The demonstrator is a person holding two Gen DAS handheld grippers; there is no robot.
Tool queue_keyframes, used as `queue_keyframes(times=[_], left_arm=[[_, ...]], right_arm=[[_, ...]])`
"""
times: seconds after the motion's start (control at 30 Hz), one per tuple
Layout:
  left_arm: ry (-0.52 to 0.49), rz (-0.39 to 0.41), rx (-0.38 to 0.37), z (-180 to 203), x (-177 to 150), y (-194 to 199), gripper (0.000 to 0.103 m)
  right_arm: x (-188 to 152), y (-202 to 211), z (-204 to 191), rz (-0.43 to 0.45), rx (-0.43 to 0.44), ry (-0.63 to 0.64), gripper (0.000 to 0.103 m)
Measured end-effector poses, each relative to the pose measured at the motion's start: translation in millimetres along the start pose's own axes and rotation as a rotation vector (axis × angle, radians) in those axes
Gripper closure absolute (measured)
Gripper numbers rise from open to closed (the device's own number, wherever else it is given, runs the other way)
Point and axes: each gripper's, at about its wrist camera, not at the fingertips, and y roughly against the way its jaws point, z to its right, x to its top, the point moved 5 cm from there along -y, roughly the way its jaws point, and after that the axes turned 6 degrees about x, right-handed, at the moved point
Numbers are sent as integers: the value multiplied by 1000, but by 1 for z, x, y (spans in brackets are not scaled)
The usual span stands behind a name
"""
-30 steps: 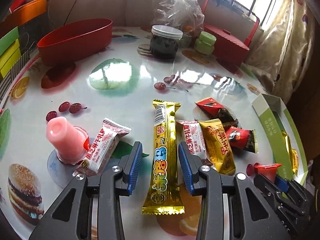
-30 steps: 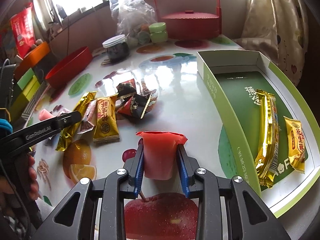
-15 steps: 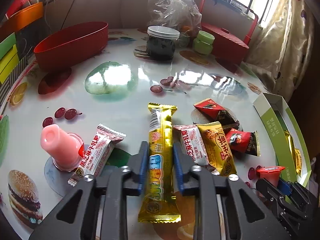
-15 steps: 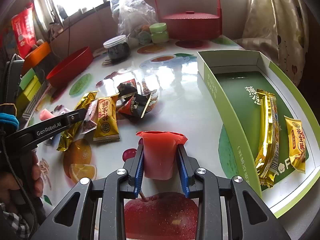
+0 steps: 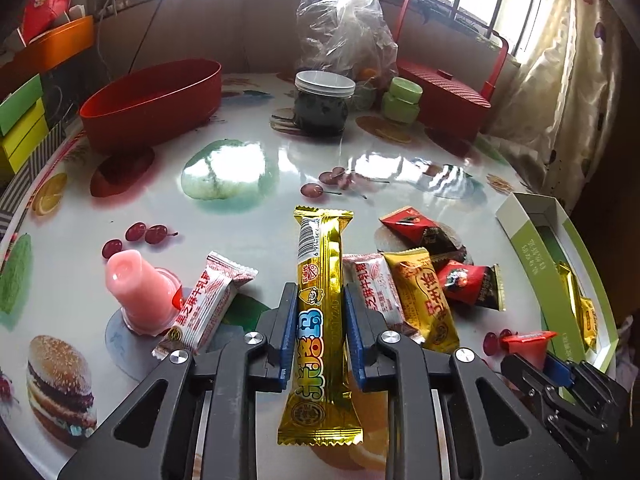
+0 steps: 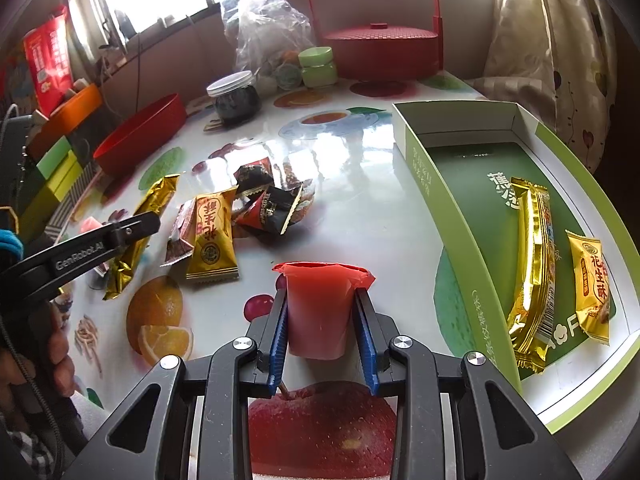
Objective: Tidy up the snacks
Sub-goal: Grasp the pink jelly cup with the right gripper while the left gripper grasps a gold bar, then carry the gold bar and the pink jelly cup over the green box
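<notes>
My left gripper (image 5: 319, 300) is shut on a long gold snack bar (image 5: 320, 280), its blue pads squeezing the wrapper's middle above the table. Beside it lie a white-and-red candy packet (image 5: 208, 300), an upturned pink jelly cup (image 5: 136, 288), a yellow packet (image 5: 426, 296) and red-and-black candies (image 5: 468, 284). In the right wrist view my right gripper (image 6: 322, 300) is shut on a red jelly cup (image 6: 320, 300), held upright. The green box (image 6: 444, 200) to its right holds a gold bar (image 6: 534, 264) and a yellow packet (image 6: 592, 284).
At the back stand a red oval tub (image 5: 156, 100), a dark jar with a white lid (image 5: 322, 104), a green jar (image 5: 400, 100), a clear plastic bag (image 5: 344, 28) and a red lidded basket (image 5: 444, 88). A person's hand (image 6: 36, 344) grips the left tool.
My left gripper's jaws came together on the gold snack bar, which lay between open fingers a second ago. The right gripper and its red cup have not moved.
</notes>
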Motion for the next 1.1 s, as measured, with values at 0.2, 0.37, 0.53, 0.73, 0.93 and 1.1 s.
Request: queue_keyframes(times=[0.2, 0.37, 0.53, 0.73, 0.93, 1.1], left_arm=[[-6, 15, -2, -1, -4, 10, 80], [-3, 36, -9, -2, -4, 22, 80], [-6, 60, -29, 2, -4, 35, 80], [-24, 79, -46, 10, -4, 46, 80], [-51, 97, -71, 26, -5, 56, 79], [-77, 106, -96, 42, -7, 63, 79]], right_arm=[[0, 3, 0, 8, -7, 3, 74], [2, 12, -5, 42, -14, 25, 74], [3, 21, -9, 66, -11, 42, 74], [4, 33, -10, 95, -10, 48, 74], [6, 51, -6, 135, -15, 49, 74], [7, 62, 3, 159, -26, 30, 74]])
